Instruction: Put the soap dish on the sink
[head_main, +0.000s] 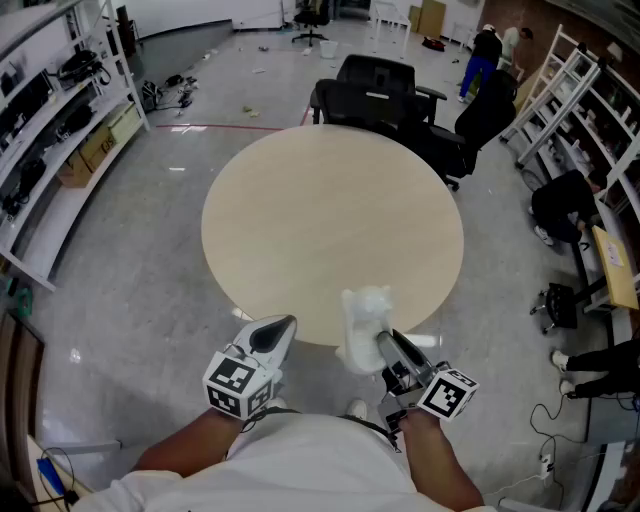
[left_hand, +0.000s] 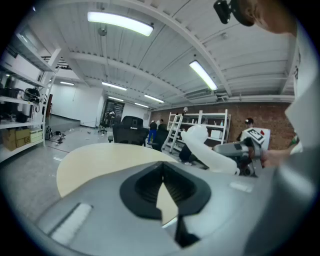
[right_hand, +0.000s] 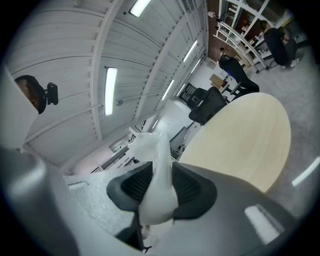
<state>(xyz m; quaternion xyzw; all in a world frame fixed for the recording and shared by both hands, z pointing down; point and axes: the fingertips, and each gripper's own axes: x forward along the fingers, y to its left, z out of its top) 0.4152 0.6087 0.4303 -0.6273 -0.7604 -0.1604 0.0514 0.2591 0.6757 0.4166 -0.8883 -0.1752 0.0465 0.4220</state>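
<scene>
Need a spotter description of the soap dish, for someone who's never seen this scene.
Find the round beige table mid-floor. At its near edge, the right gripper holds the soap dish between its jaws. It is the only white moulded piece there; the left gripper beside it holds nothing.

Round beige table (head_main: 330, 230) stands on grey floor (head_main: 130, 290); black office chairs (head_main: 375, 90) behind.

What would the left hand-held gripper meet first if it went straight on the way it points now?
Probably the round beige wooden table top, close to its near edge; the left hand-held gripper tilts down toward it, though depth is unclear.
</scene>
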